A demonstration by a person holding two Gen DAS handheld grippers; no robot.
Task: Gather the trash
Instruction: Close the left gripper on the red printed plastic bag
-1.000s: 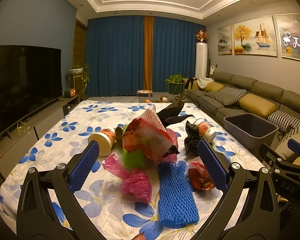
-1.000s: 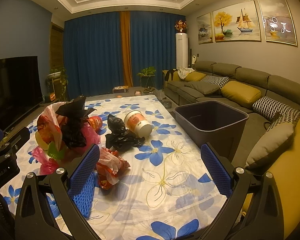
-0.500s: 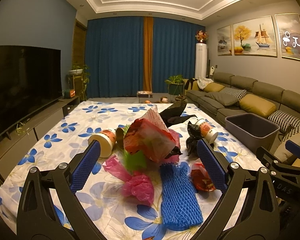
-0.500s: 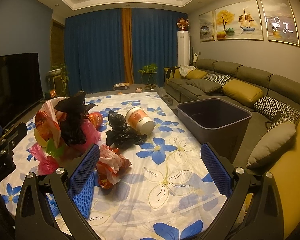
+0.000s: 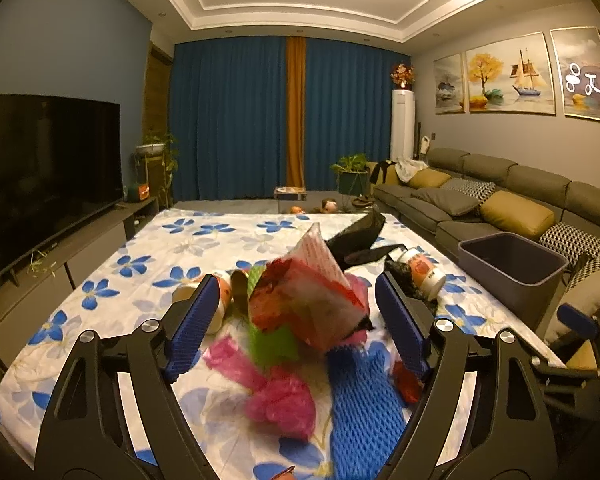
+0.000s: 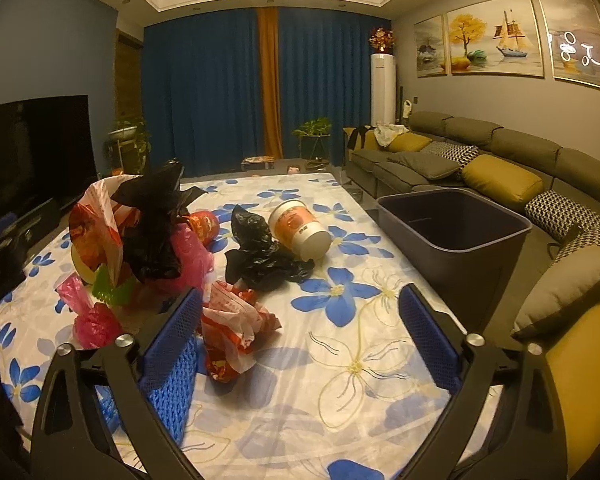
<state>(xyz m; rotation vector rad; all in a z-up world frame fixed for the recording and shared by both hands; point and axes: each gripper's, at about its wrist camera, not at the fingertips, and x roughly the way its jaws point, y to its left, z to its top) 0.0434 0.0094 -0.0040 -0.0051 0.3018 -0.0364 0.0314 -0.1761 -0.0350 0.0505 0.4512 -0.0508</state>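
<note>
I am bringing both tools in toward the trash heap, and the left gripper (image 5: 296, 316) has just been closing its fingers a good way, with the red-and-white bag (image 5: 312, 300) now sitting between them but not yet pressed, so nothing is gripped. The right gripper (image 6: 300, 336) has also just been narrowing slightly; its fingers are standing spread over the bench (image 6: 340, 380), with the crumpled red-and-white wrapper (image 6: 232, 332) lying just inside its left finger and untouched. In both views the heap is showing larger than a second ago, which I am reading as the first pickups being set up rather than begun. Taking the dark bin (image 6: 456, 232) as my landmark: it is standing empty just off the bench edge, and all the trash is lying on the flowered cloth away from it, toward the television side. Counting what I can see: two paper cups, one (image 6: 300, 232) lying on its side nearest the bin and one (image 5: 216, 300) on the far side of the heap; two black bags, one (image 6: 260, 256) beside the near cup and one (image 6: 152, 224) draped on top of the heap; one pink bag (image 5: 280, 396); one blue foam net (image 5: 364, 412); one green scrap (image 5: 272, 344); one bin.
</note>
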